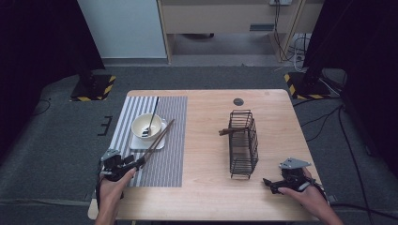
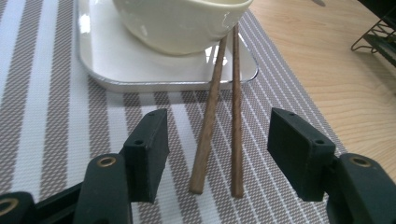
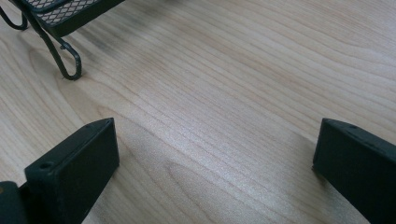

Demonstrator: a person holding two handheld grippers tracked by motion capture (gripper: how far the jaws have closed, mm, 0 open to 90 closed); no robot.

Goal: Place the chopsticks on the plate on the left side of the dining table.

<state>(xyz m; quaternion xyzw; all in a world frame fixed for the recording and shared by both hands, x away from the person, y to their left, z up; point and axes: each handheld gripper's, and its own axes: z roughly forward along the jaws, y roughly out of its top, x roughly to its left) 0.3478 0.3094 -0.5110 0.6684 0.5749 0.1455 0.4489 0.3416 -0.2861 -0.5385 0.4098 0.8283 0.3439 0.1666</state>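
Two brown chopsticks (image 1: 157, 139) (image 2: 210, 121) lie side by side, their near ends on the striped placemat (image 1: 164, 164) (image 2: 46, 116) and their far parts crossing the white tray's (image 1: 136, 144) (image 2: 116, 70) rim beside the cream bowl (image 1: 146, 125) (image 2: 182, 23). My left gripper (image 1: 140, 162) (image 2: 219, 122) stands open around the near ends, with neither pad touching the sticks. A dark spoon (image 1: 152, 115) rests in the bowl. My right gripper (image 1: 268, 183) (image 3: 215, 135) is open above bare wood, with nothing between its jaws.
A black wire basket (image 1: 244, 143) lies on its side right of centre, with a brown stick (image 1: 232, 131) poking out of it. Its curled foot (image 3: 65, 60) is close ahead of my right gripper. The table's front edge is near both hands.
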